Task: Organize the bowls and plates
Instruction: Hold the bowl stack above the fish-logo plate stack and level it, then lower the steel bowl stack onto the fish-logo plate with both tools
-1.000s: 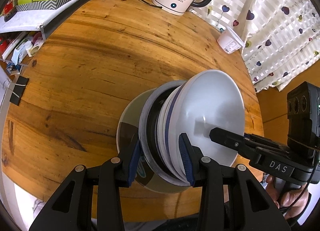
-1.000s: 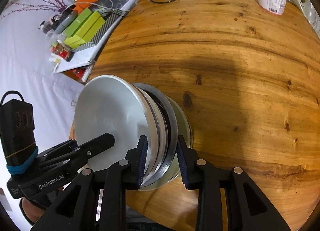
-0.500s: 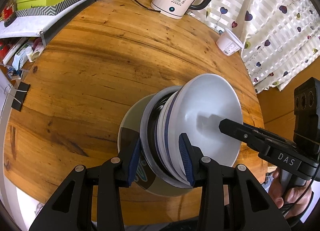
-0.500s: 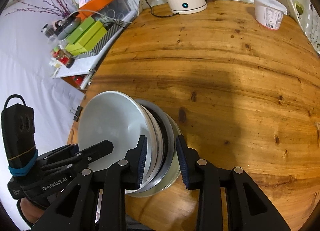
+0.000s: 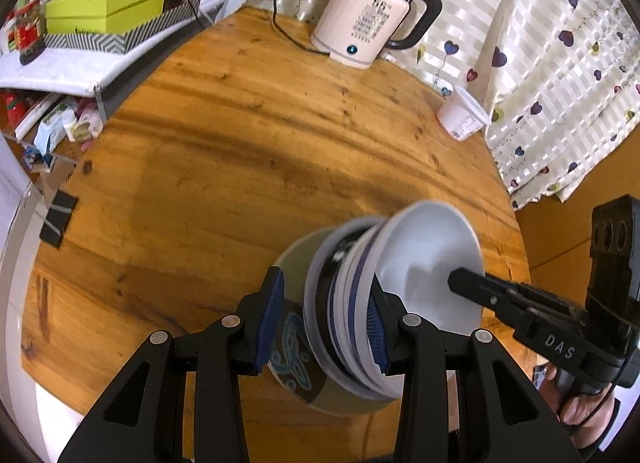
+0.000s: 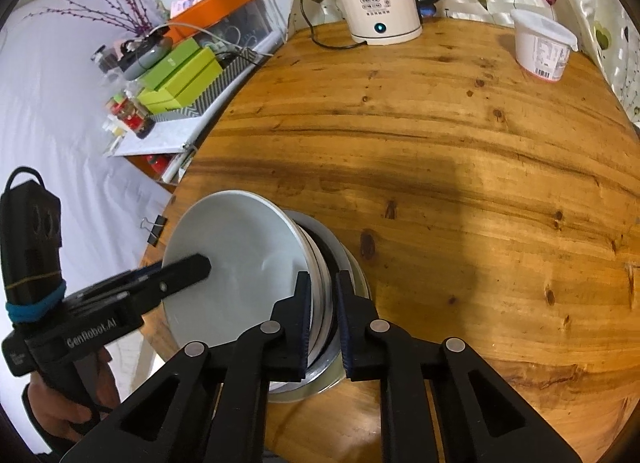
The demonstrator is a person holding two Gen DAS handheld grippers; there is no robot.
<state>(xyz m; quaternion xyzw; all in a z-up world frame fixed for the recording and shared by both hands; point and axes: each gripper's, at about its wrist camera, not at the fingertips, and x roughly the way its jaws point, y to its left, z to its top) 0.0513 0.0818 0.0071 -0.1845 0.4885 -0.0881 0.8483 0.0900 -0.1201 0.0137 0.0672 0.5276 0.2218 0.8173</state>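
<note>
Since a second ago my right tool [image 6: 323, 323] has pinched shut on the rims of the stack of plates and bowls [image 6: 316, 295]. From the left wrist, my left tool [image 5: 325, 321] is clamped across the same stack's [image 5: 360, 311] near edge, tilted above the bench [image 5: 240, 183]. From the right wrist, the white bowl [image 6: 240, 263] faces left; both grips look ready to carry it.
</note>
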